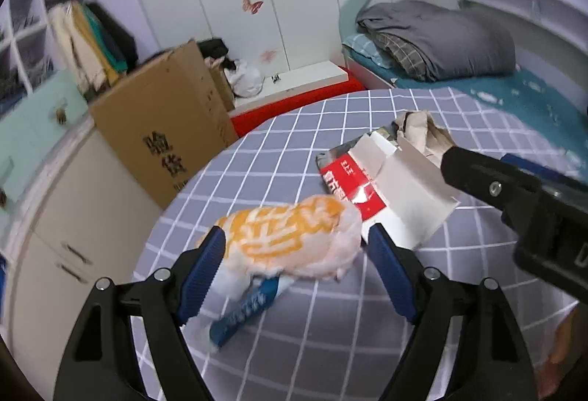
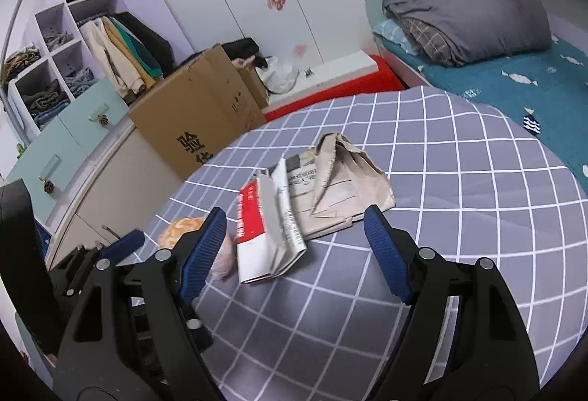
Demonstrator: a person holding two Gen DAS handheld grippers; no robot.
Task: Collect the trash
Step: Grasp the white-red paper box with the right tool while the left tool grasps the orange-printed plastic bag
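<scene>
Both tools gaping, left tool straddling the soft, light orange-and-white crumpled plastic bag mid-frame on the grey checked surface; I'd pinch its bunched middle, expect slip.

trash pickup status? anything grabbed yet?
Done: nothing looks collected. In hand: nothing; the left gripper is open around the orange-and-white bag, pads not pressing, and the right gripper is open over the red-and-white box. Left: bag, box, the crumpled brown paper and a blue wrapper, all lying on the checked sheet. No bin in view.
</scene>
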